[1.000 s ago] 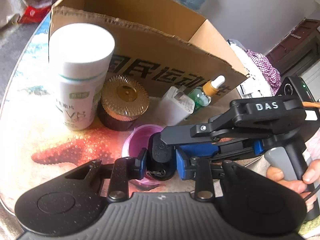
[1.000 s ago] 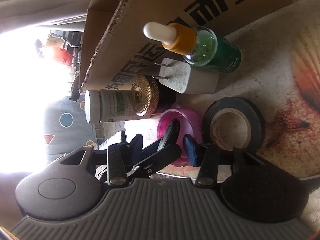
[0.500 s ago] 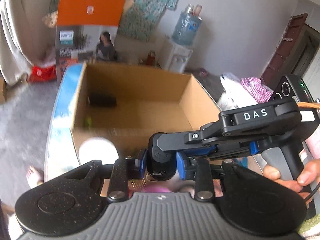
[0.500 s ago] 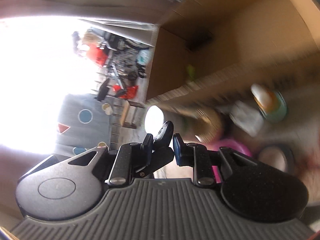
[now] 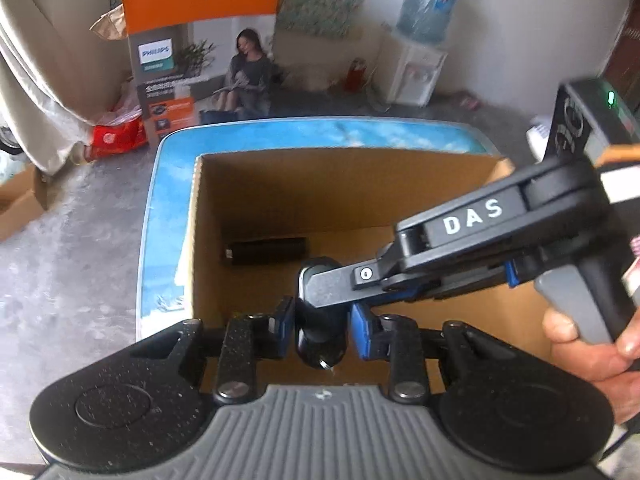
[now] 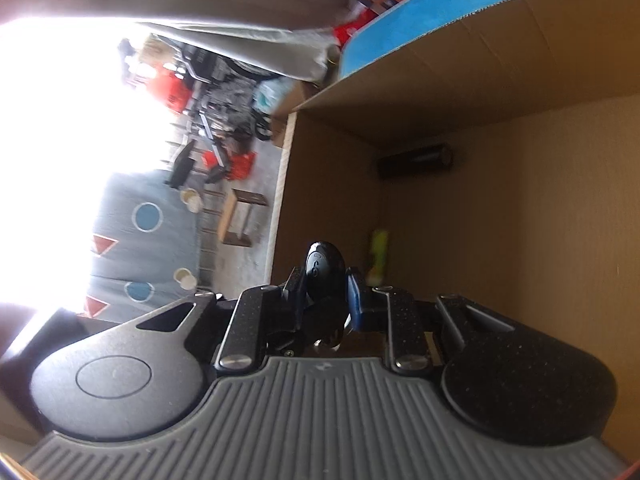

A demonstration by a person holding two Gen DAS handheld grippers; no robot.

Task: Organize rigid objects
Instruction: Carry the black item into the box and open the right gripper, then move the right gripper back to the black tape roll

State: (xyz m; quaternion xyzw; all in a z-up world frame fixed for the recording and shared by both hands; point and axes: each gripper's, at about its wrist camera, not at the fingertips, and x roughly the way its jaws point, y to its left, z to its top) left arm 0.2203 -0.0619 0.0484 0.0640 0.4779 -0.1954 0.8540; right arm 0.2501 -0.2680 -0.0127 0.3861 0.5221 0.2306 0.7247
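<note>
The task's thing is a small black key fob [image 5: 320,332] — a rounded, glossy oval body with faint button markings on its face in the right wrist view [image 6: 322,270] and a bit of metal ring at its near end. It hangs in the air above the open cardboard box [image 5: 192,232], pinched from two sides at once. The left gripper [image 5: 320,320] has its blue-padded fingers pressed against the fob's flanks, clamped on it. The right gripper [image 5: 316,284] reaches in from three o'clock in the left wrist view, its black fingers laid over the fob's far end; in its own camera [image 6: 326,288] the pads close on the fob from both sides. A hand [image 5: 592,344] grips that tool's grey handle at four o'clock. On the box floor lie a black cylinder [image 5: 266,251] at eleven o'clock from the fob, near the far wall, and a small yellow-green object [image 6: 378,256] — too blurred to name. The box rests on a blue-edged table [image 5: 168,184].
</note>
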